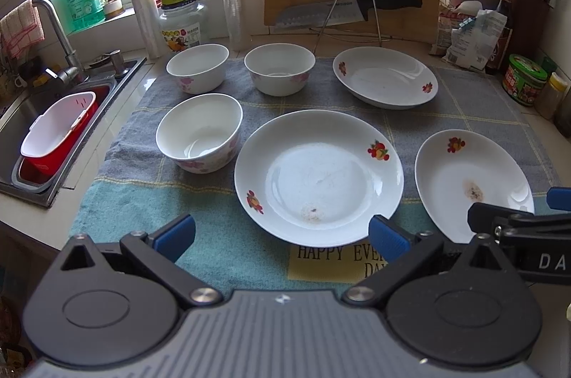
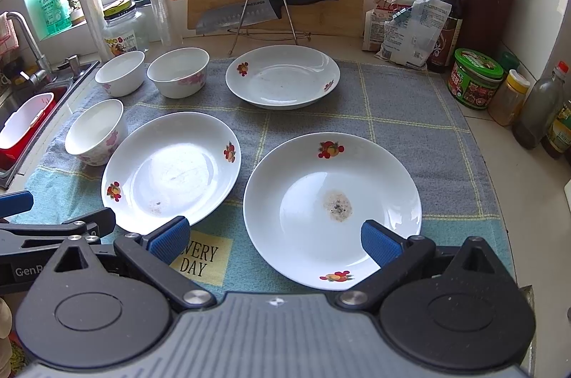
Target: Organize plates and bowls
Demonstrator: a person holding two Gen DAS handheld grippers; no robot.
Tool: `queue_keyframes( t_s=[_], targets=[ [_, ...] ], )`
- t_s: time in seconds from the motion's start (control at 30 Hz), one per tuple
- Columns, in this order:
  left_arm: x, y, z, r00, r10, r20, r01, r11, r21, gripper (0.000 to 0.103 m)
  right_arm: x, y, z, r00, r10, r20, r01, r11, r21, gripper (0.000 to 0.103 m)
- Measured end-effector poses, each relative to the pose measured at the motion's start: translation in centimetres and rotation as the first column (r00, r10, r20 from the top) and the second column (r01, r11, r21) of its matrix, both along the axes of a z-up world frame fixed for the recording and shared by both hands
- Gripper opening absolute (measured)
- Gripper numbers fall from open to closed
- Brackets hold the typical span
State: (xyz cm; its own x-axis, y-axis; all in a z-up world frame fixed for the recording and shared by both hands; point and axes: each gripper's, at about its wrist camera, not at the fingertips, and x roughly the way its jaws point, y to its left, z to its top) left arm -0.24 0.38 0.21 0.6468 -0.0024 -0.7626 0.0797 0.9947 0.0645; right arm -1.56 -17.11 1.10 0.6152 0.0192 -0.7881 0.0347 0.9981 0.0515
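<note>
Left gripper [image 1: 282, 237] and right gripper [image 2: 274, 240] hovering, jaws spread, empty; right-hand plate [image 1: 460, 174] partly hiding behind right gripper.

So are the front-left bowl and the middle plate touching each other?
Apart. In the right wrist view a strip of grey towel shows between the front-left bowl and the middle plate.

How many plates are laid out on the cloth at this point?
3. The near right plate has a brown stain at its centre, the near left plate sits beside it, and the far plate lies before the knife rack. None looks stacked or hidden.
</note>
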Motion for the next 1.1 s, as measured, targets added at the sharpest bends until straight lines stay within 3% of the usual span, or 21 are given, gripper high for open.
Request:
queue_keyframes(
  t_s=[1.1],
  targets=[
    [0.23, 0.3, 0.29, 1.0, 0.003, -0.007, -0.004, 1.0, -0.006, 0.102, 0.01, 0.73, 0.42, 1.0, -0.014, 0.01, 0.015, 1.0, -0.015, 0.103]
  ],
)
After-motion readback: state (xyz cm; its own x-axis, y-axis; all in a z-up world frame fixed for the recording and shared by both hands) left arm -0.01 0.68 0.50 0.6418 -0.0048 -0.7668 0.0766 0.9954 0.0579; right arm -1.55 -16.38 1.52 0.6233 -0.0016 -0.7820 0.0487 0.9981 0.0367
